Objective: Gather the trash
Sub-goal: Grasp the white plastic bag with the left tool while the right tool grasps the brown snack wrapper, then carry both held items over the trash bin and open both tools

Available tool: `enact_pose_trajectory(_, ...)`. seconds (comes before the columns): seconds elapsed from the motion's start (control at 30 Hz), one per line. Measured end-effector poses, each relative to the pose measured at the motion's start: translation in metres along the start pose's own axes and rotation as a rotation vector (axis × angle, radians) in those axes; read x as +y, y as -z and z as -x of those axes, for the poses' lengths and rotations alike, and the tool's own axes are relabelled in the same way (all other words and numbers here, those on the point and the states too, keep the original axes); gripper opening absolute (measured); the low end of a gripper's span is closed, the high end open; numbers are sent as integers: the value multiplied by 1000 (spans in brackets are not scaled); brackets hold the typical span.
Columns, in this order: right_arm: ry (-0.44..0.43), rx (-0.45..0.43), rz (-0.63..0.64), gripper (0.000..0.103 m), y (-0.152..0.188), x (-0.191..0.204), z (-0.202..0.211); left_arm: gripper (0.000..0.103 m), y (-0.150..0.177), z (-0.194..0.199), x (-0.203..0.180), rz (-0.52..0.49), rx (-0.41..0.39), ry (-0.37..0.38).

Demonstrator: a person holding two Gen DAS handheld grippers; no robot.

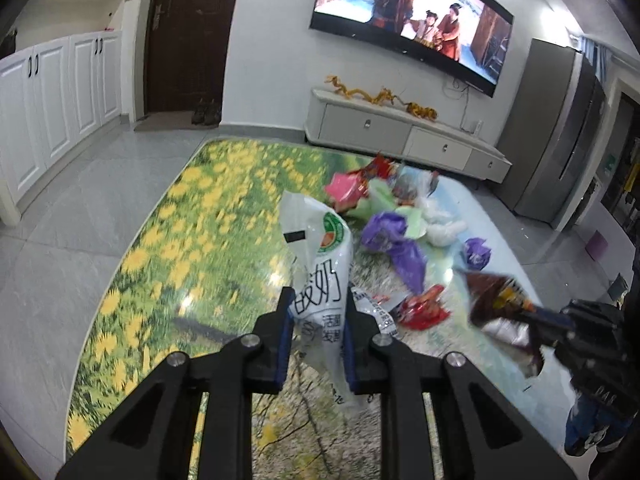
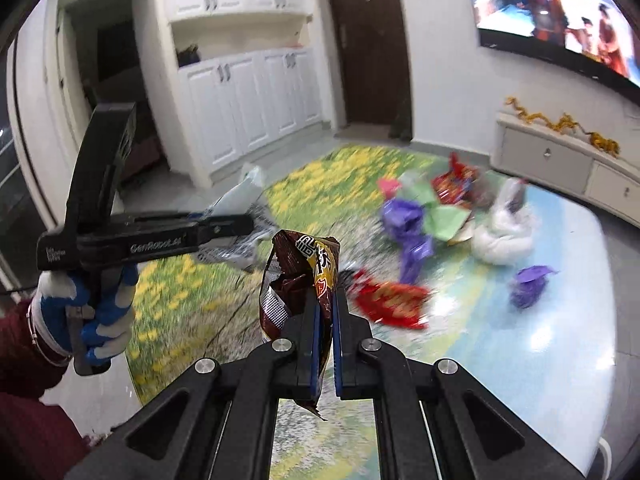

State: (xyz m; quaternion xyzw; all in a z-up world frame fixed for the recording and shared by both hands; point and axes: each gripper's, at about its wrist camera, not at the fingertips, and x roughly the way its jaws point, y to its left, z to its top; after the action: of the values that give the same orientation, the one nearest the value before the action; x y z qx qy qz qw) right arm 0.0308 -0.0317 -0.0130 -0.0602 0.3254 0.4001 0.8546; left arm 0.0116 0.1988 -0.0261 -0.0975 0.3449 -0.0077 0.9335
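The white bag, printed with black characters and a green-and-orange round logo, stands up between the left gripper's blue pads, which are pinched on it above the table; the brown wrapper, crumpled with a silver lining, is clamped the same way in the right gripper, its torn tail hanging below the fingers. Past both lies the rest of the trash on the flower-print tabletop; a red wrapper nearest, then a purple bag, a green sheet, a white bag heap, a small purple wad, and a second red wrapper at the far side, though blur makes the pile's edges uncertain. A gloved hand in blue and white, with a maroon sleeve, grips the left gripper's handle. Behind the table stand a low cabinet, a wall TV, and a dark door.
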Motion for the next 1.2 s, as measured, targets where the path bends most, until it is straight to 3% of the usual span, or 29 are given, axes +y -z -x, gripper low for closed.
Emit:
enact_pose_trajectory(0.2,98,-115,-100,5,-8,-37,51,19,-24,6,-50,-100,-39,69)
enact_pose_trajectory(0.33,176,-179,-177,5,-1,-66,89,19,-38,0,-101,-160,-39,167)
enact_pose_trajectory(0.6,385,-253,-368,5,47,-134,169,19,-44,-29,-225,-312,23,356)
enact_pose_trajectory(0.8,533,-225,-534,5,106,-184,202,19,-25,-61,-326,-436,124,461)
enact_pose_trajectory(0.9,583,-184,-636,5,144,-209,206,19,-6,-85,-378,-485,211,498)
enact_pose_trajectory(1.2,649,-59,-893,5,247,-273,204,20,37,-159,-470,-565,415,515)
